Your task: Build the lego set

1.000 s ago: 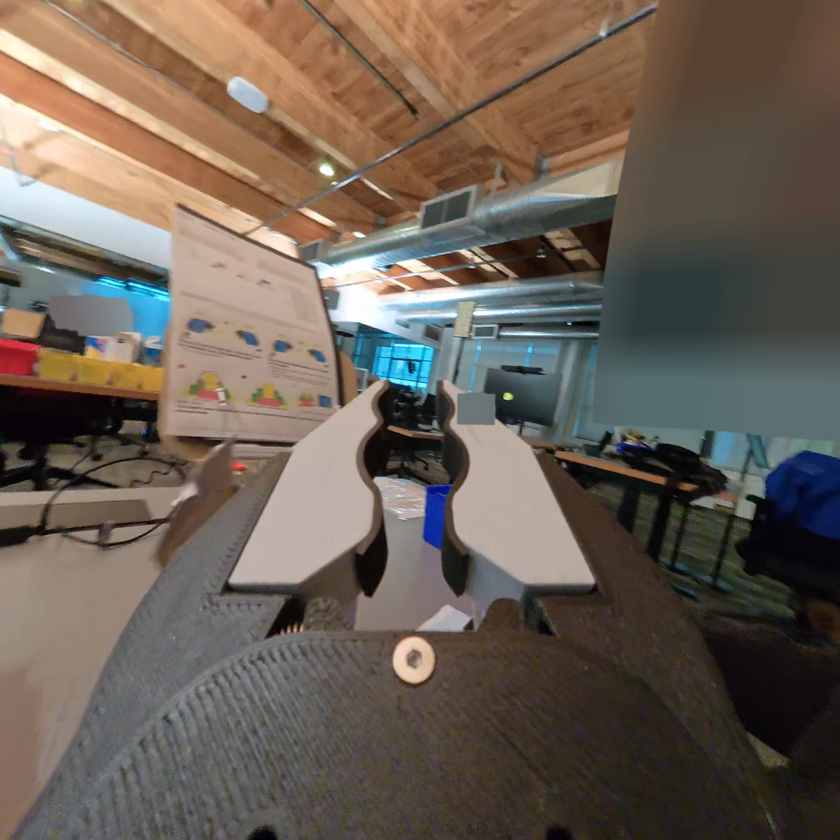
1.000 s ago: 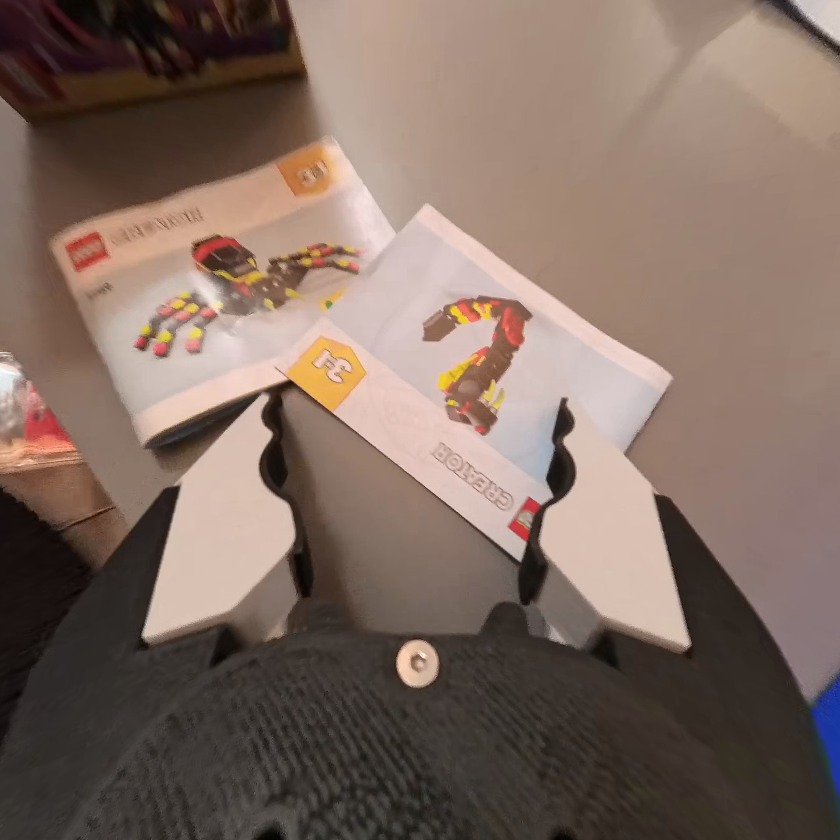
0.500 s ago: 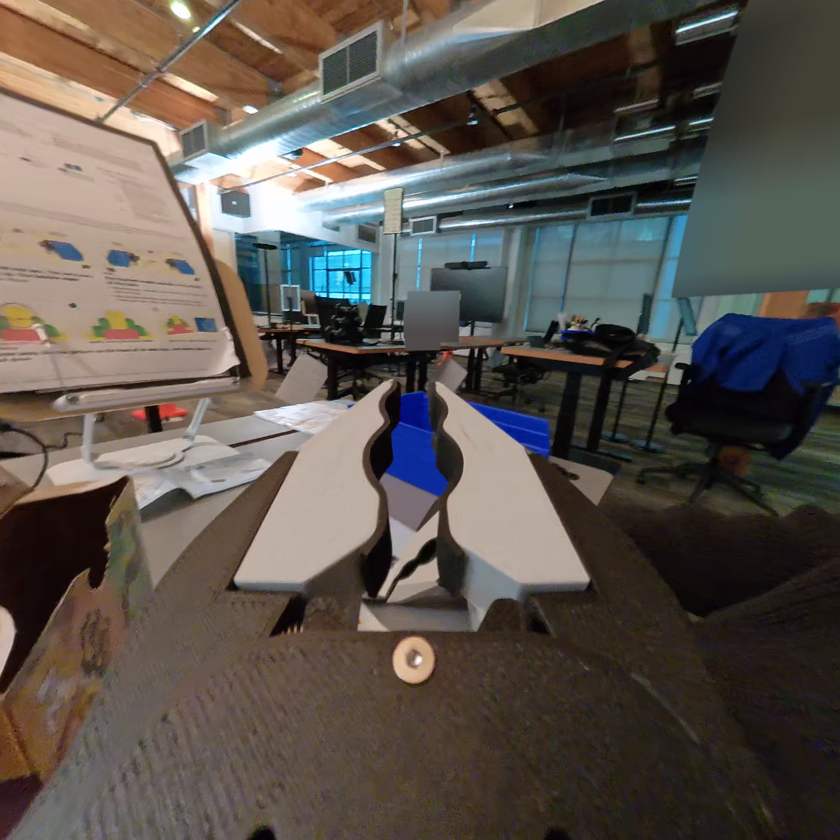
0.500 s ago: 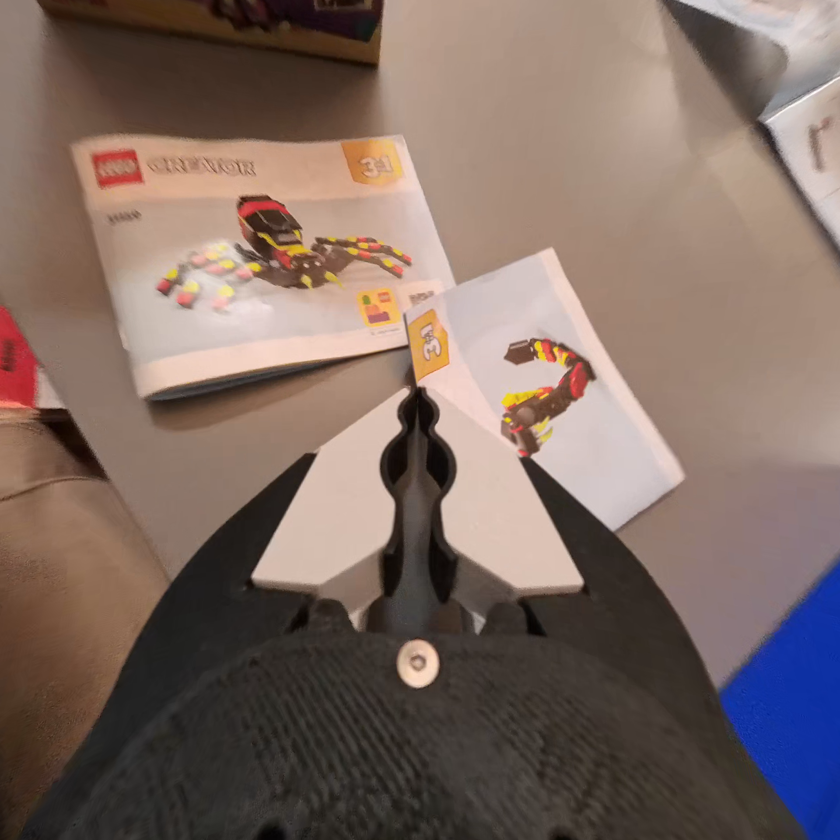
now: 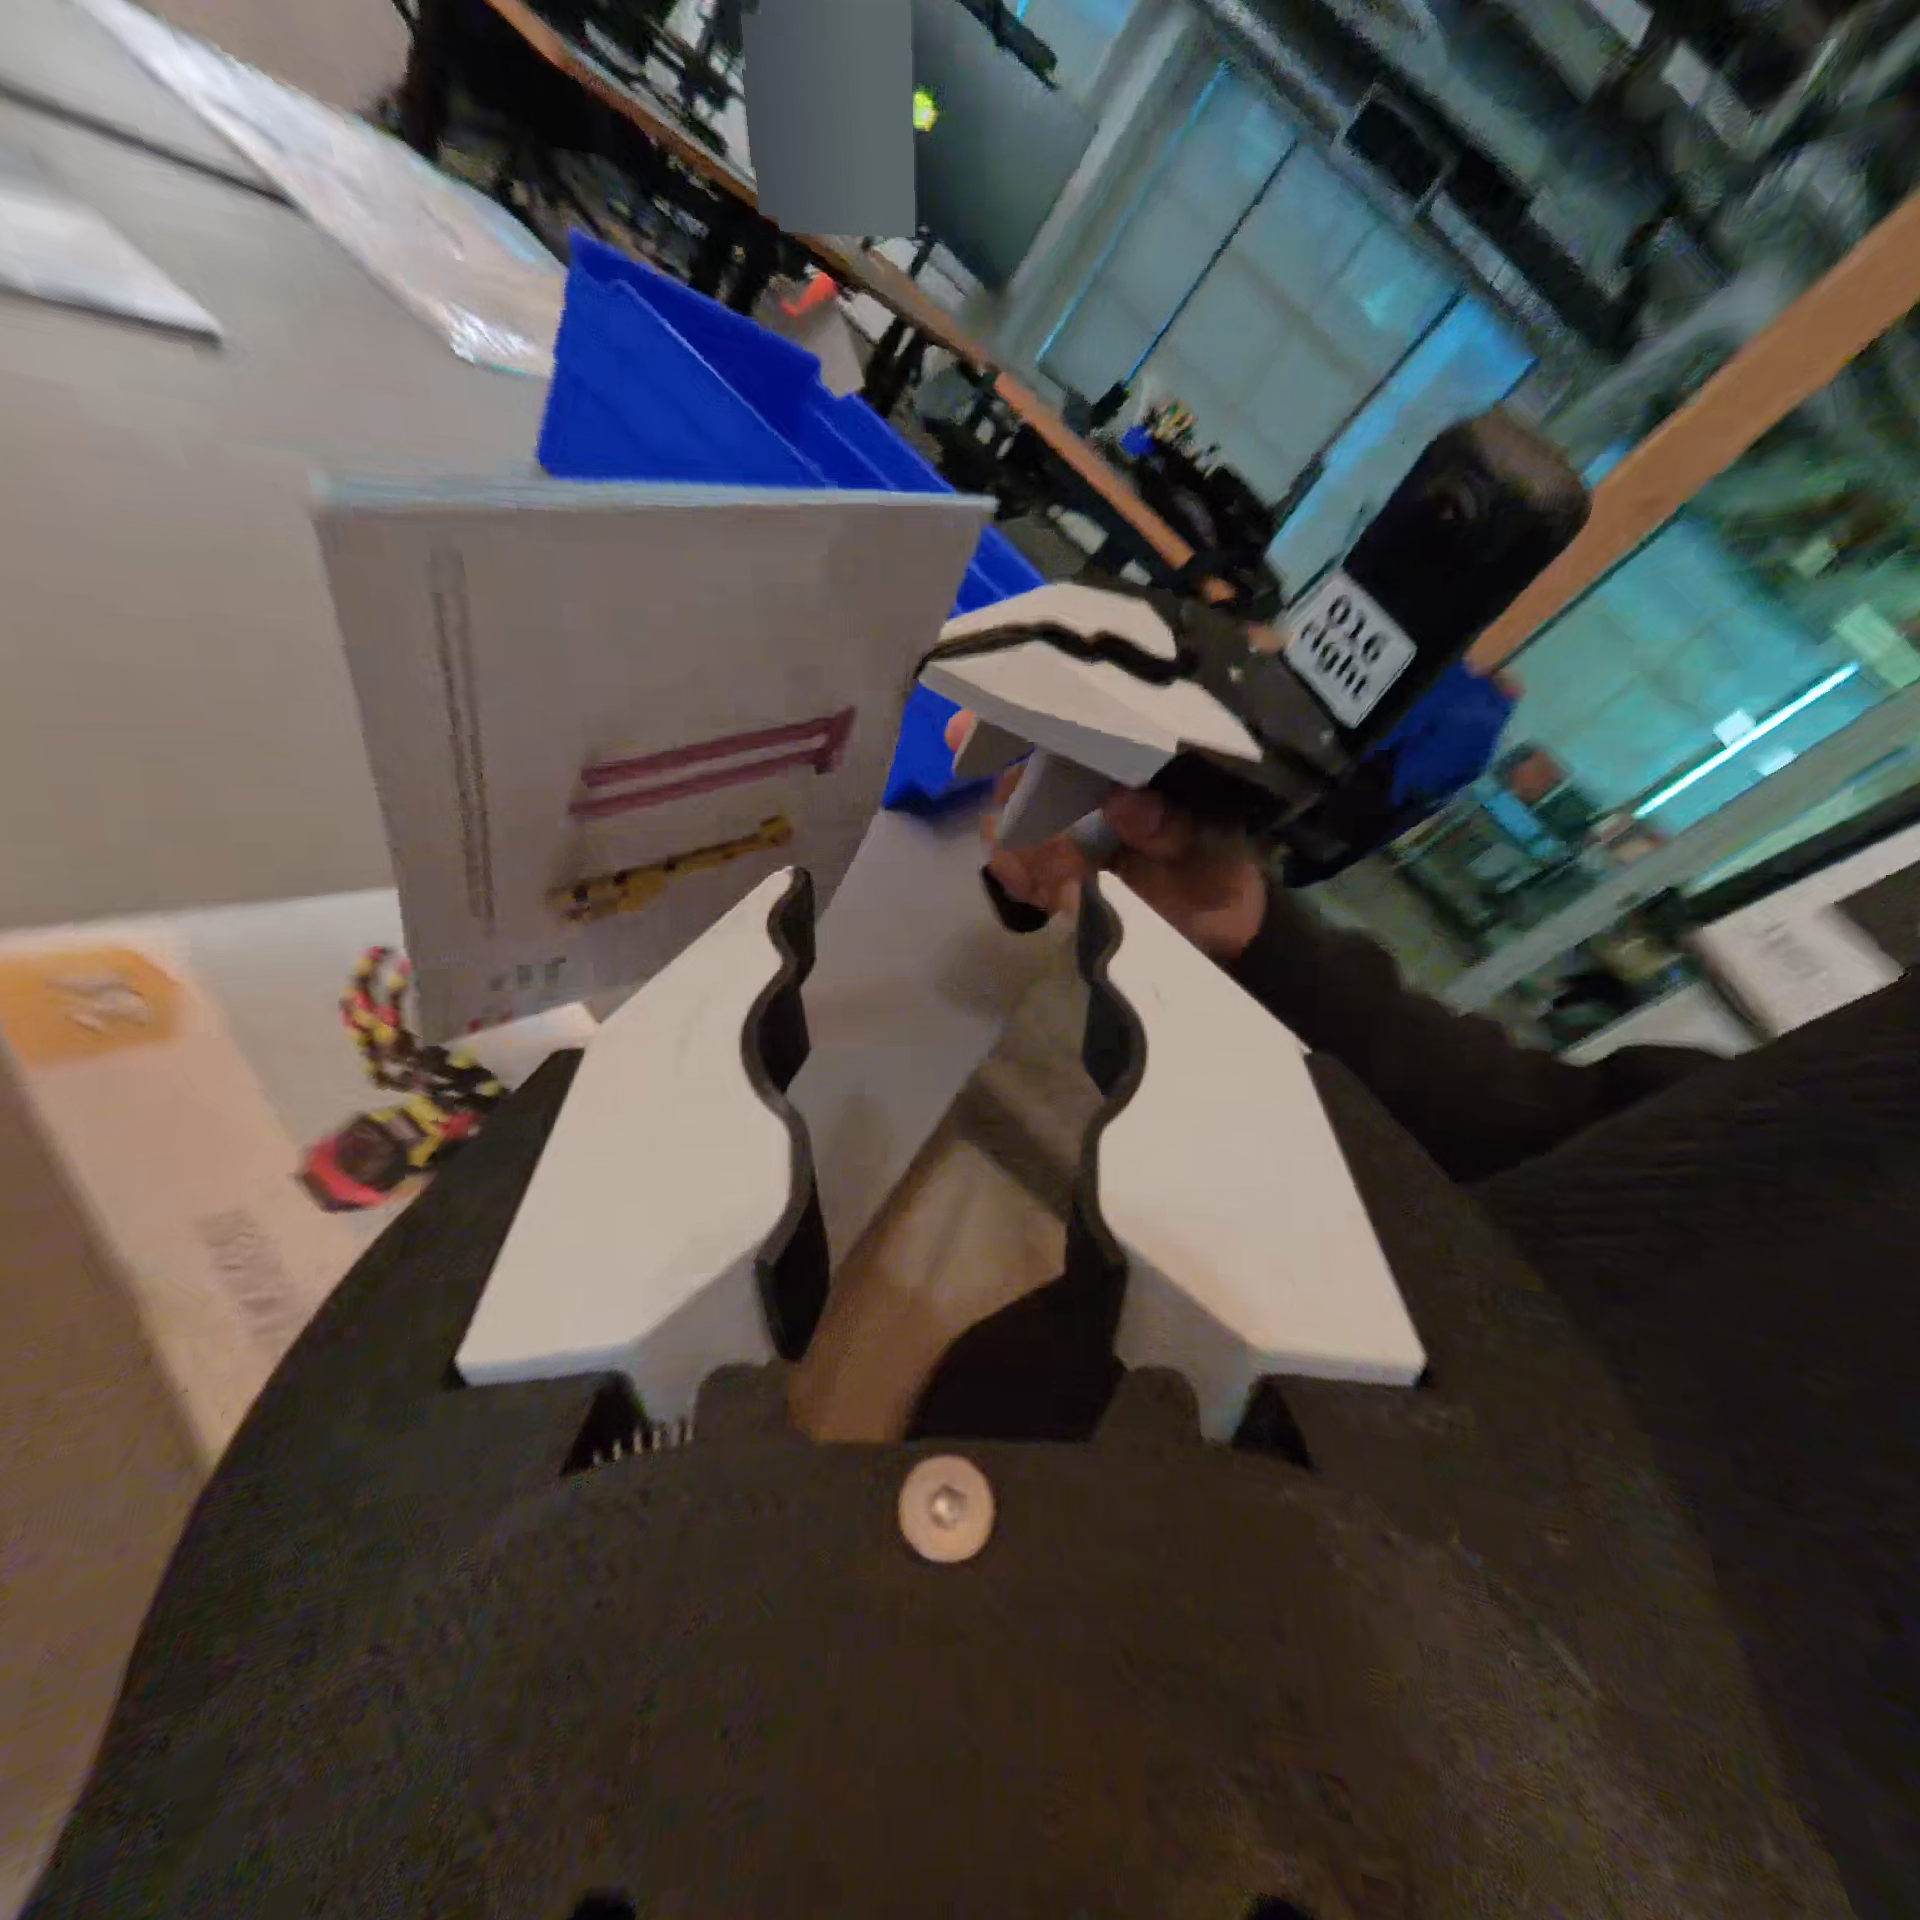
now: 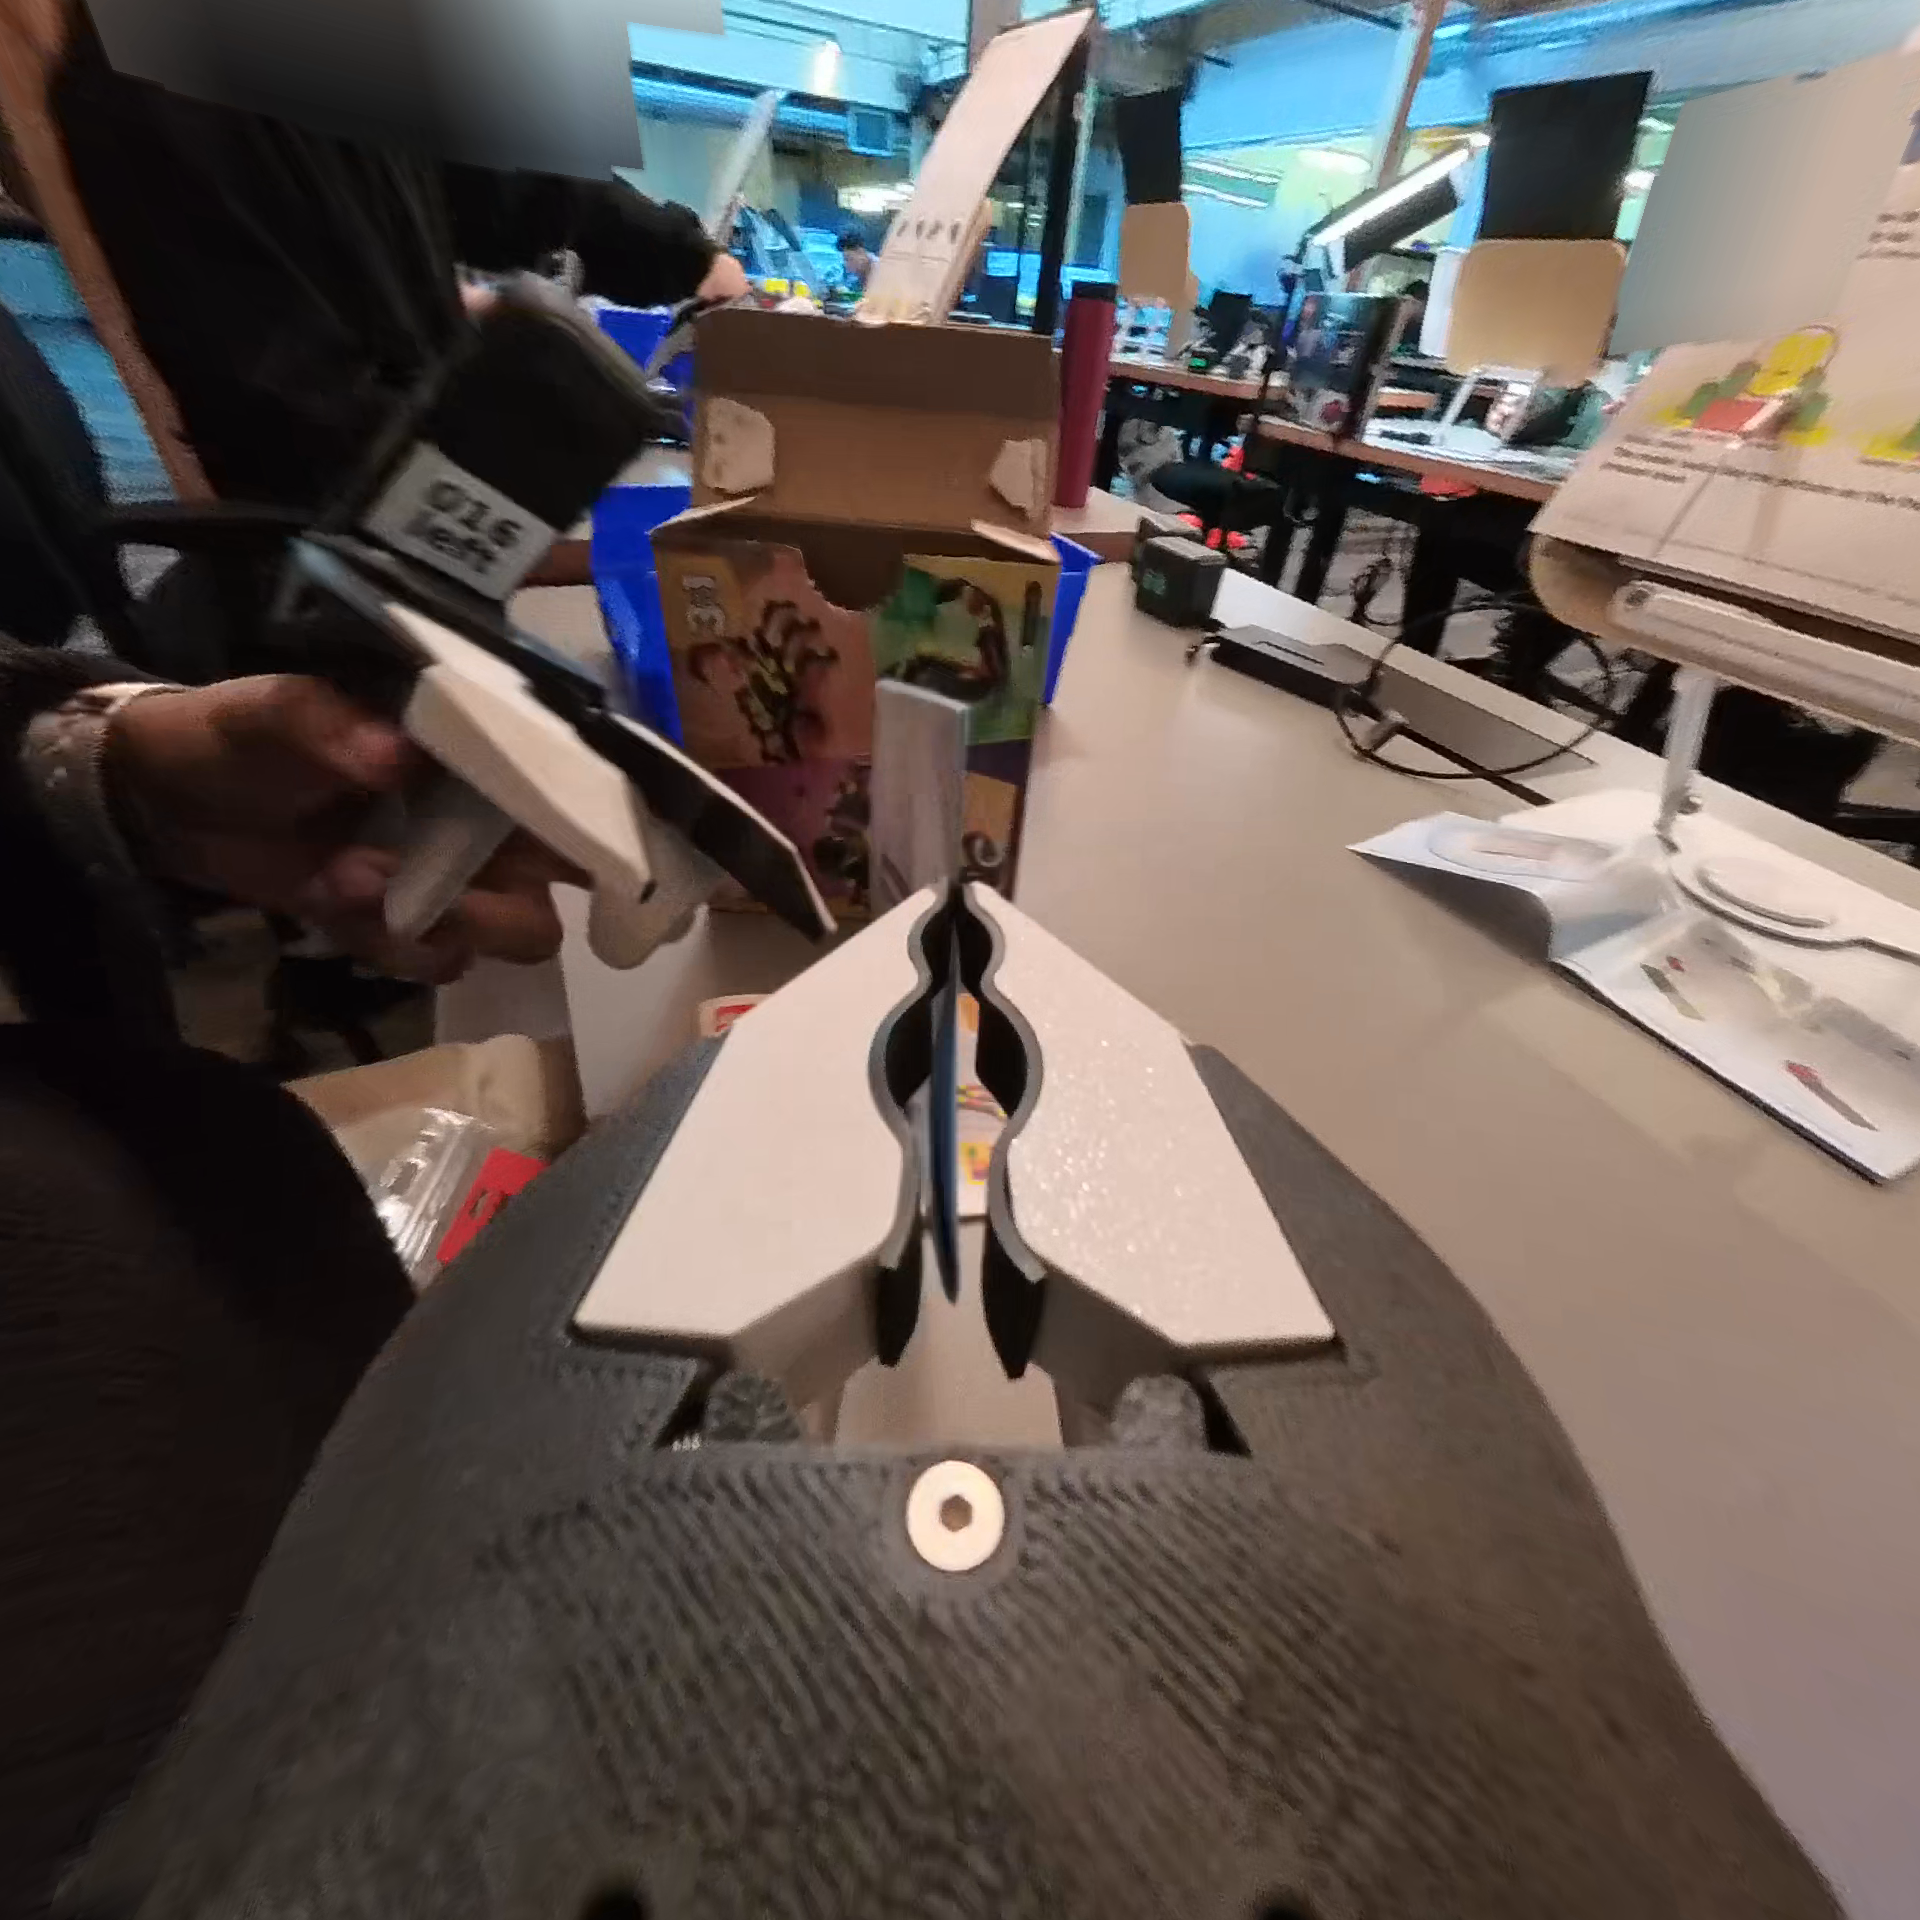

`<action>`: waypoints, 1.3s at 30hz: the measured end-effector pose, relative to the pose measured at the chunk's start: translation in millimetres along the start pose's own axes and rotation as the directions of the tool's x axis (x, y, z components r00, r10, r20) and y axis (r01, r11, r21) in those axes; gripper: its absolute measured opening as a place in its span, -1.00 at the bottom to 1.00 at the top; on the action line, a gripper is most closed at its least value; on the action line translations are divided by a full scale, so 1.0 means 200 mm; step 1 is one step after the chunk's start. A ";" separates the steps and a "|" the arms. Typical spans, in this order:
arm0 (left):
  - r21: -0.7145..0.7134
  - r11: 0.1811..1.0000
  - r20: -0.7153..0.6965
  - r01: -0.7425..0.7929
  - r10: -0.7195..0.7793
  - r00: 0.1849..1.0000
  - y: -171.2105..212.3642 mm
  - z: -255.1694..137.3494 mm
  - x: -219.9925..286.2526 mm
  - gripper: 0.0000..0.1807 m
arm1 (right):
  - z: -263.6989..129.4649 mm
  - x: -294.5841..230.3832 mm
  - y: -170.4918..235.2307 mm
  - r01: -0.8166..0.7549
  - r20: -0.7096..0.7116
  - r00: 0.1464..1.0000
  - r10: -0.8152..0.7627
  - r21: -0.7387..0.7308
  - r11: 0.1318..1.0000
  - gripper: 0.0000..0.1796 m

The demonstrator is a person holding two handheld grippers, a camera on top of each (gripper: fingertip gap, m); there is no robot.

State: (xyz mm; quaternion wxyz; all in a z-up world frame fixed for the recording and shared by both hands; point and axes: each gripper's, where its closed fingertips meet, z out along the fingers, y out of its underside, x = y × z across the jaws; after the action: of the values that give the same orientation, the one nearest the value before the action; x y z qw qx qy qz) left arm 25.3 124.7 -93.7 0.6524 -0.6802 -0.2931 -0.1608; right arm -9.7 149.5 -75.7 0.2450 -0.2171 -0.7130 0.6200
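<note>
The right gripper (image 6: 954,914) pinches an instruction booklet (image 5: 644,727) edge-on, lifted mid-frame. The left gripper (image 5: 940,914) hangs spread, empty. Behind, upper centre, stands the opened lego box (image 6: 831,665). Building seems unstarted; bagged pieces (image 6: 436,1174) wait lower left.

Even indoor light; beyond my left gripper (image 5: 940,914) everything smears with motion blur, edges bend wide-angle, and my right gripper (image 6: 954,899) stays sharp.
</note>
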 end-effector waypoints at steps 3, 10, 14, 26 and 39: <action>-0.007 0.969 -0.092 0.246 -0.245 0.965 0.01 0.00 -0.01 -0.31 | 0.03 -0.10 0.02 0.046 0.090 0.995 -0.045 -0.011 0.999 -1.00; -0.006 0.830 -0.247 0.558 -0.542 0.803 -0.02 -0.02 -0.04 -0.18 | 0.09 -0.40 0.16 0.263 0.322 0.920 -0.222 -0.091 0.960 -1.00; 0.024 0.839 -0.179 0.544 -0.532 0.828 0.00 -0.02 -0.08 -0.70 | 0.09 -0.50 0.18 0.290 0.418 0.879 -0.229 -0.088 0.953 -1.00; 0.173 0.874 0.006 0.454 -0.462 0.887 0.04 -0.15 -0.13 -1.00 | 0.07 0.03 -0.06 -0.126 0.195 0.975 0.106 0.090 0.988 -0.34; 0.330 0.939 0.394 0.098 -0.232 0.889 0.05 -0.63 0.00 -1.00 | 0.34 -0.28 0.58 0.109 0.329 0.941 0.078 -0.514 0.851 0.32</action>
State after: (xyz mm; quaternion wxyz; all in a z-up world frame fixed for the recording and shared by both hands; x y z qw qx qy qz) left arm 52.5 0.7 -88.3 0.6517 -0.5636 -0.5072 -0.0169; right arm -7.5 78.4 -202.8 0.0554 -0.1603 -0.8880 0.4274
